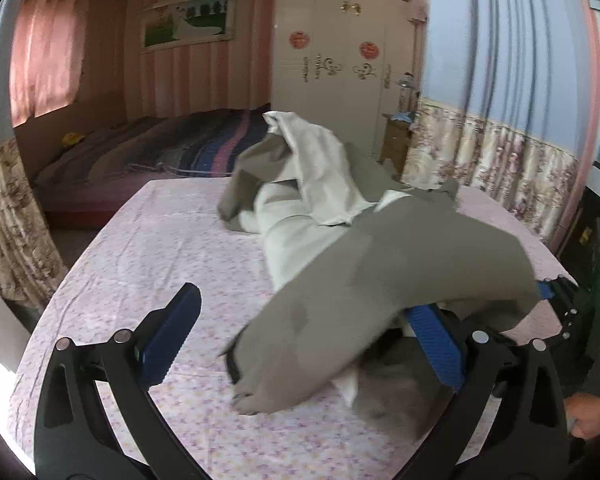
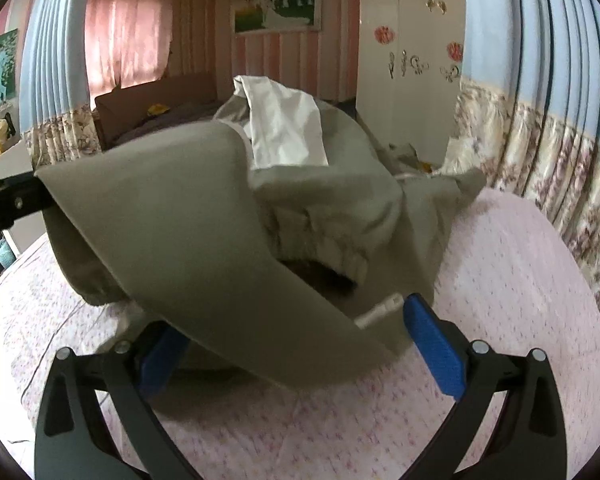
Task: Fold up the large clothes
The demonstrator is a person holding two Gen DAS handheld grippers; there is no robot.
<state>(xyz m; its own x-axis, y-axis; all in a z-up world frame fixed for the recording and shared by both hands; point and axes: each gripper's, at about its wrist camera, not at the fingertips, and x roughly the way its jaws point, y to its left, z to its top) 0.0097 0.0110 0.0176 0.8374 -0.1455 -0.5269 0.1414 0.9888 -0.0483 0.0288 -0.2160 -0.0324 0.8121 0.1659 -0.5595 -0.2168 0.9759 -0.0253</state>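
Pink bedsheet (image 1: 140,248) — garment (image 1: 380,264) draped over open grippers

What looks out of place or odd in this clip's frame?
The grey-green garment with white lining lies bunched and twisted on the pink floral sheet, lining turned outward, not spread flat. A flap drapes over the left gripper's right finger; both grippers' jaws are apart, the right gripper partly under cloth. No damage is visible.

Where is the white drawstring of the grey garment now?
In the right wrist view, the white drawstring hangs at the grey garment's lower right edge, just left of the right gripper's right finger.
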